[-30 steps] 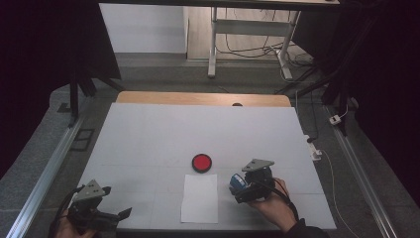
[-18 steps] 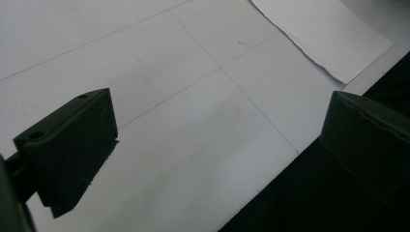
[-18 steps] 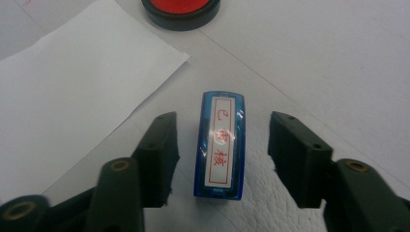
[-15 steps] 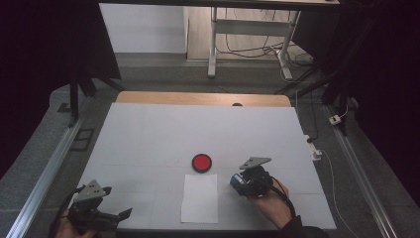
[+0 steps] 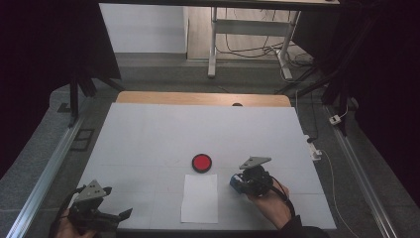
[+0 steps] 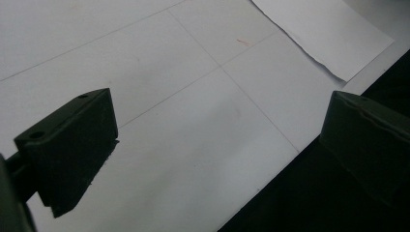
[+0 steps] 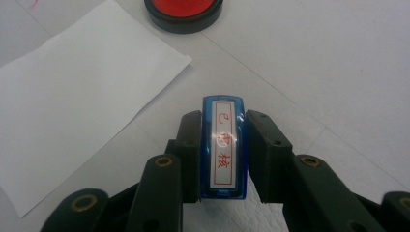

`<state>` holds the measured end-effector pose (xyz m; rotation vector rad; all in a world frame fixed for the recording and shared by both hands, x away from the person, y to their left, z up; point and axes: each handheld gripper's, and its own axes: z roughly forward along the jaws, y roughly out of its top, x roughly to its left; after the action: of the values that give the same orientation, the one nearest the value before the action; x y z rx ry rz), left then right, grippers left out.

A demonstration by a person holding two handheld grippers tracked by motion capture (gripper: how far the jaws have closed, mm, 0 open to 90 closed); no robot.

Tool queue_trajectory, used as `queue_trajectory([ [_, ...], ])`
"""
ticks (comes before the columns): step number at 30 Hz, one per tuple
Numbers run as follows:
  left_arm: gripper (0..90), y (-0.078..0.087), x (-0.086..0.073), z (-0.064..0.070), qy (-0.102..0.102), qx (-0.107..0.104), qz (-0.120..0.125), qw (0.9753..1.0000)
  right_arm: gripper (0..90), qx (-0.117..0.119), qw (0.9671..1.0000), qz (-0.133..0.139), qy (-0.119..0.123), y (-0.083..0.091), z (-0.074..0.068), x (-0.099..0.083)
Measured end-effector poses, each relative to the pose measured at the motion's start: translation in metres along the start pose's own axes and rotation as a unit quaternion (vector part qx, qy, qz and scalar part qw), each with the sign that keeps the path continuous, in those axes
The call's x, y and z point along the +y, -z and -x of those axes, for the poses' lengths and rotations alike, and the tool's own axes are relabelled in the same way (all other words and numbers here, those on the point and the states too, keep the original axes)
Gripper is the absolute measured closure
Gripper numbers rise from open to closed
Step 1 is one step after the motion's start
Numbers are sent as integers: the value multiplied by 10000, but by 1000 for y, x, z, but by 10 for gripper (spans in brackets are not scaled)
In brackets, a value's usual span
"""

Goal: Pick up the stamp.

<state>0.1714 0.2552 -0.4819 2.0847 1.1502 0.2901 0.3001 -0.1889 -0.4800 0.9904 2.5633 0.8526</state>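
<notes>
- The right gripper (image 7: 223, 145), low in the centre of the right gripper view, has its jaws closed against both sides of a blue stamp (image 7: 223, 147), which stands between them.
- The stamp's white label carries red characters inside a red frame (too small for me to read surely).
- Beyond it, the sheet of paper (image 7: 72, 106) lies to the left, and the red ink pad (image 7: 183, 12) sits at the top edge.
- The left gripper (image 5: 106, 215), lower left of the high view, holds its jaws wide apart over the bare table (image 5: 198, 129).
</notes>
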Motion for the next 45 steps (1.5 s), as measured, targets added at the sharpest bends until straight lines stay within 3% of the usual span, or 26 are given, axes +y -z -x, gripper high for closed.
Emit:
queue_trajectory([
  [12, 0, 0, 0, 0, 3, -6, -3, 10000, 708, 89, 9998, 72, 159, 5, 1, 1],
  [25, 0, 0, 0, 0, 21, -18, 1, 10000, 709, 489, 9975, 374, 362, 16, 1, 5],
  [39, 0, -1, 0, 0, 19, 28, -44, 10000, 709, 889, 9906, 797, 668, 34, -5, 17],
  [45, 0, -1, 0, 1, -18, 68, -47, 10000, 710, 1140, 9854, 931, 858, 37, -7, 27],
])
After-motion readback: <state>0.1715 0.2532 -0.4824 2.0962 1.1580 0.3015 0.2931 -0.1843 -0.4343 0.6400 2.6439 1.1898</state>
